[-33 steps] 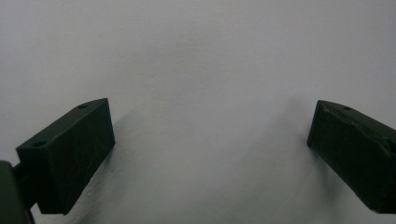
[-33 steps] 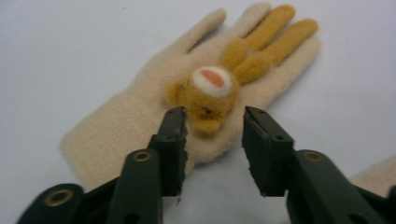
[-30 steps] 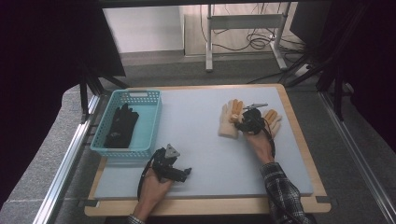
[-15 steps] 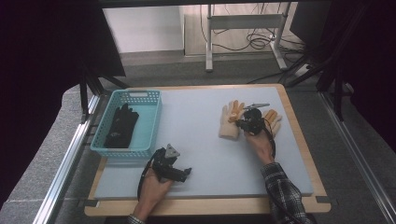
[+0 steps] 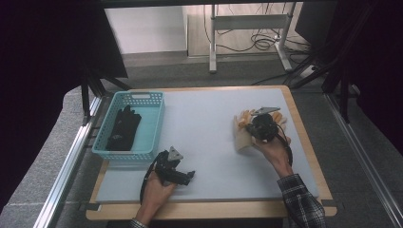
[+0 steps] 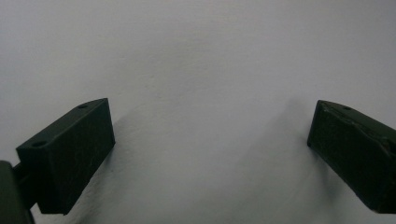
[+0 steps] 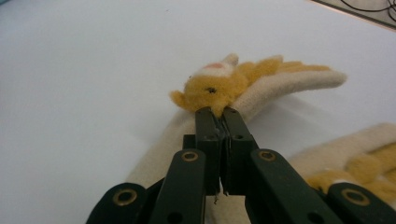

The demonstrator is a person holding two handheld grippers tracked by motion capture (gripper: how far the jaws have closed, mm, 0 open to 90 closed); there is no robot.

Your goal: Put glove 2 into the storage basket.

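I see a pale grey-white bench (image 5: 209,128) top with a light wood rim. Teal basket (image 5: 138,124) holds a black glove (image 5: 122,128). Cream mitten (image 7: 261,100) has a fuzzy orange-yellow animal patch with a pink spot. Both grippers black, jaws black too. Right sleeve (image 5: 304,204) is dark plaid, grey-white checks.

Tongs (image 5: 260,124) perhaps hide gloves (image 5: 243,131).

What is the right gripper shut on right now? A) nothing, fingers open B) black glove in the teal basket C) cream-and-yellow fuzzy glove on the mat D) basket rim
C: in the right gripper view the right gripper has its fingers pressed together, pinching the yellow fuzzy part of the cream-and-yellow fuzzy glove.
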